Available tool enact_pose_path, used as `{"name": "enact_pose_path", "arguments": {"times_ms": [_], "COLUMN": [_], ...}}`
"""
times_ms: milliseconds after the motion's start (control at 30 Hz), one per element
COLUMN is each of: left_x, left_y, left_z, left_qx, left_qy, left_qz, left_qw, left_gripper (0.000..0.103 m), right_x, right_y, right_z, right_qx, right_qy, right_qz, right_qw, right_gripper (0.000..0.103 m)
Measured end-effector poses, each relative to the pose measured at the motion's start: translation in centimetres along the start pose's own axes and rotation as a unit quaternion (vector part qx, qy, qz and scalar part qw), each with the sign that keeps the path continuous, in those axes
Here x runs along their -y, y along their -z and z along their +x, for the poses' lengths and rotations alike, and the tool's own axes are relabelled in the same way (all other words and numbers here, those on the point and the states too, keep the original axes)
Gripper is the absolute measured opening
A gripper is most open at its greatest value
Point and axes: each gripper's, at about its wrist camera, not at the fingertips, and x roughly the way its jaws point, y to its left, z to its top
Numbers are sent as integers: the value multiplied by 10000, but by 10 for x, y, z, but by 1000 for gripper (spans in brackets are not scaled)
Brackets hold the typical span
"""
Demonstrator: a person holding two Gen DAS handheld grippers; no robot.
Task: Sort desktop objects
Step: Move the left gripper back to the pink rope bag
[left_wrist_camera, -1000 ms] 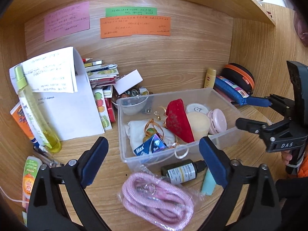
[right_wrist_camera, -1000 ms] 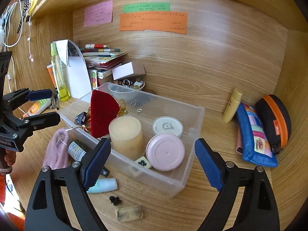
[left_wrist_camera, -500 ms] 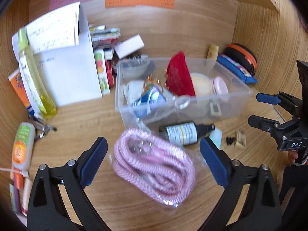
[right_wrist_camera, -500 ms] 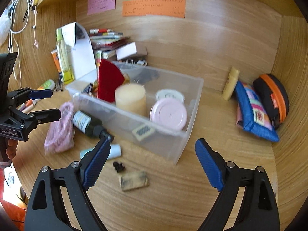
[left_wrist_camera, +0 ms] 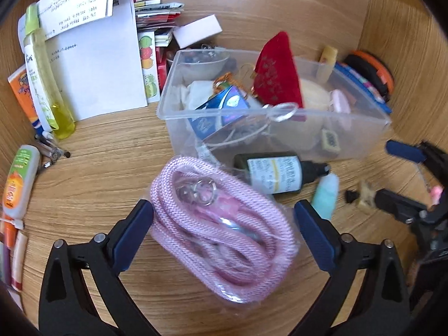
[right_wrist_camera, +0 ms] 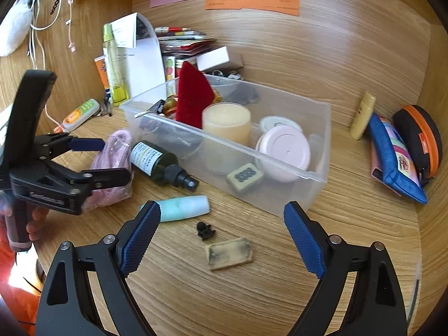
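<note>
A clear plastic bin (left_wrist_camera: 364, 128) (right_wrist_camera: 313, 151) on the wooden desk holds a red pouch (right_wrist_camera: 193, 98), a candle (right_wrist_camera: 226, 121), a pink round case (right_wrist_camera: 284, 149) and other bits. In front of it lie a bagged coil of pink rope (left_wrist_camera: 221, 224) (right_wrist_camera: 112, 165), a dark spray bottle (left_wrist_camera: 277, 173) (right_wrist_camera: 159, 163), a pale teal tube (right_wrist_camera: 182, 208), a small black clip (right_wrist_camera: 205, 229) and a worn eraser (right_wrist_camera: 229, 253). My left gripper (left_wrist_camera: 224, 218) (right_wrist_camera: 109, 159) is open, its jaws on either side of the rope bag. My right gripper (right_wrist_camera: 221, 224) is open over the clip and eraser.
White papers (left_wrist_camera: 98, 56), a yellow bottle (left_wrist_camera: 42, 70) and stacked booklets (left_wrist_camera: 156, 19) stand at the back left. Tubes (left_wrist_camera: 19, 179) lie along the left wall. A blue pouch (right_wrist_camera: 392, 156), an orange-trimmed case (right_wrist_camera: 420, 140) and a small yellow tube (right_wrist_camera: 362, 114) sit at the right.
Both grippers have come down and forward. My left gripper now straddles the pink rope bag. My right gripper has moved closer to the clip and eraser.
</note>
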Motion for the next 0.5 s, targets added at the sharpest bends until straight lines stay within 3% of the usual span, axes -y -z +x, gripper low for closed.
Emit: {"name": "enact_pose_path", "arguments": {"times_ms": [167, 500], "left_x": [-5, -32], "left_y": [7, 23], "left_z": [-1, -17], "left_qx": [-128, -320], "left_qy": [-162, -549], "left_qz": [224, -98], "left_qw": [9995, 9979], "left_gripper": [103, 103], "right_x": [3, 19], "right_y": [4, 9], "right_z": [0, 1], "right_qx": [-20, -53], "right_qy": [7, -127], "right_qz": [17, 271], "right_qw": [10000, 9995], "right_gripper": [88, 88]}}
